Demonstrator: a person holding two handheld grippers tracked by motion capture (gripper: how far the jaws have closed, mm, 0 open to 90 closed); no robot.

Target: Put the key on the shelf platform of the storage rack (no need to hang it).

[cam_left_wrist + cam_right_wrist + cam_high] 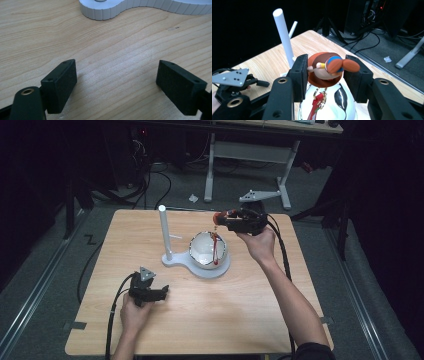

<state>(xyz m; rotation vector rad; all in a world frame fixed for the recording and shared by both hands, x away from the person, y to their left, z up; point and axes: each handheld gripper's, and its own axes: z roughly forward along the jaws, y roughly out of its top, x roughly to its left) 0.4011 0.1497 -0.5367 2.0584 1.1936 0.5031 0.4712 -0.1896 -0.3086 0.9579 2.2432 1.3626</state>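
Right gripper [325, 72] clamped on a rounded, glossy figurine [329, 67] — red strap dangling — above the shiny white bowl [208, 251]; left gripper [117, 82] gapes, idle.

The counter [105, 65] is looking like pale matt wood grain, the ribbed white stand base [110, 11] like matt plastic, and the bowl [342, 102] is shining glossy.

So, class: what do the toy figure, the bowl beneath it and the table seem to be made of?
Toy figure: probably smooth painted plastic, in solid glossy colours.
Bowl: likely glazed ceramic or polished metal; it shines with bright reflections.
Table: wood or wood-look laminate, matt, with visible grain lines.
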